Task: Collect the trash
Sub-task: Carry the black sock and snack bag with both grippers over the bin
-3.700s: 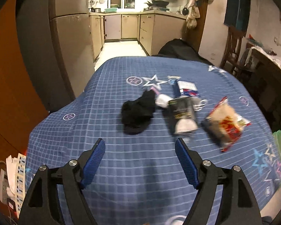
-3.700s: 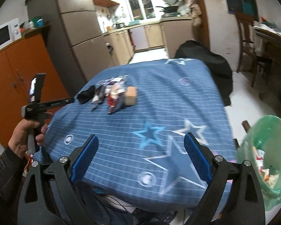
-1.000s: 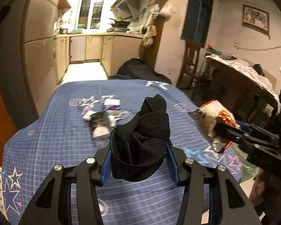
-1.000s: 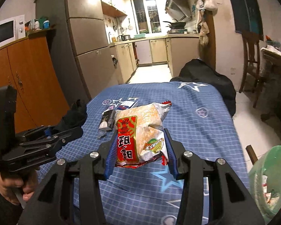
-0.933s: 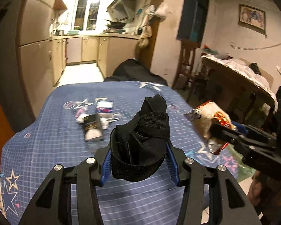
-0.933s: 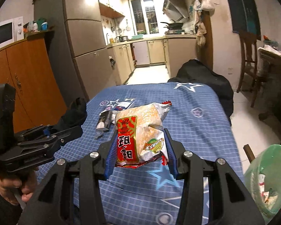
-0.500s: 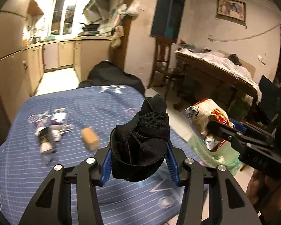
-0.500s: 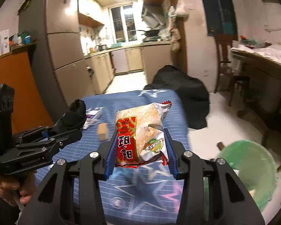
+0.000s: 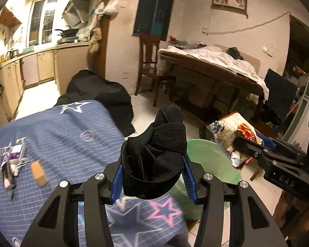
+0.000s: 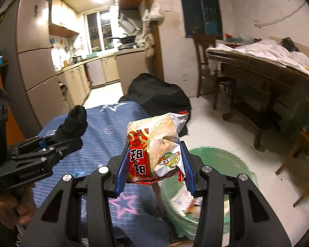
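Note:
My left gripper (image 9: 152, 175) is shut on a crumpled black sock (image 9: 154, 156), held in the air over the table's right corner. My right gripper (image 10: 154, 168) is shut on a red and white snack packet (image 10: 154, 148), held beside the table edge above a green trash bin (image 10: 216, 164). The bin also shows in the left wrist view (image 9: 212, 160), just beyond the sock. The right gripper and packet show in the left wrist view (image 9: 234, 138); the left gripper and sock show in the right wrist view (image 10: 74, 119).
A blue star-patterned tablecloth (image 9: 61, 127) covers the table, with a small tan block (image 9: 38, 171) and several wrappers (image 9: 10, 164) at its left. A black bag (image 9: 96, 90) lies on the floor behind. A wooden table (image 9: 212, 70) and chair (image 9: 148, 61) stand at right.
Both grippers, each holding its item, have swung right from over the table toward the green bin, which now lies just below them. The leftover trash has slid to the left of view.

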`<state>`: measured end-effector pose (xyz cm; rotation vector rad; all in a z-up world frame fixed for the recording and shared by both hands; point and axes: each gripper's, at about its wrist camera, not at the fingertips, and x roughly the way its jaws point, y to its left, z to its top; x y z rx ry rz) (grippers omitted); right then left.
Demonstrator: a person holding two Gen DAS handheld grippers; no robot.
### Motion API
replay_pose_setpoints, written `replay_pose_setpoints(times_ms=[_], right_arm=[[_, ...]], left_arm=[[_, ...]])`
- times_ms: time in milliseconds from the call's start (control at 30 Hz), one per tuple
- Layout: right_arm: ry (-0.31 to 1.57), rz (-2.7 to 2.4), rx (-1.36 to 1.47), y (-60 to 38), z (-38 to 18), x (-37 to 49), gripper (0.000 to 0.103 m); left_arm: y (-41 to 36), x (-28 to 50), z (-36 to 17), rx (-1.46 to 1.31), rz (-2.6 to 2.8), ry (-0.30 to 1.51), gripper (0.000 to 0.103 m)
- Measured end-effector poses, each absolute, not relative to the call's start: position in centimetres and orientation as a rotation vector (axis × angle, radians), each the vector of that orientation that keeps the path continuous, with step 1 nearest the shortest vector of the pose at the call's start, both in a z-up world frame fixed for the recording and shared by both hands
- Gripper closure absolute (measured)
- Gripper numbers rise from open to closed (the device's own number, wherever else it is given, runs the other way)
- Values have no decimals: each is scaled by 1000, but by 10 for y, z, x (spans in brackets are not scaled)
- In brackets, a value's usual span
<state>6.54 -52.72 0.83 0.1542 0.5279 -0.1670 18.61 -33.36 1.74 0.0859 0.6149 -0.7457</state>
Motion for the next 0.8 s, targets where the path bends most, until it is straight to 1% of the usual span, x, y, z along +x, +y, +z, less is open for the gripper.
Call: replay_pose_setpoints(times_ms=[267,467,800], right_arm=[[586,-250,190,-576,-5,56,59],[660,-286,221,-607,-16,56,59],[827,-276,345,-655,-60,80,59]], left_arm=[[-405,194,8,154,-805,661,53],[-455,208,-9,196,-831,717,53],[-512,230,-63,277,-866,846,53]])
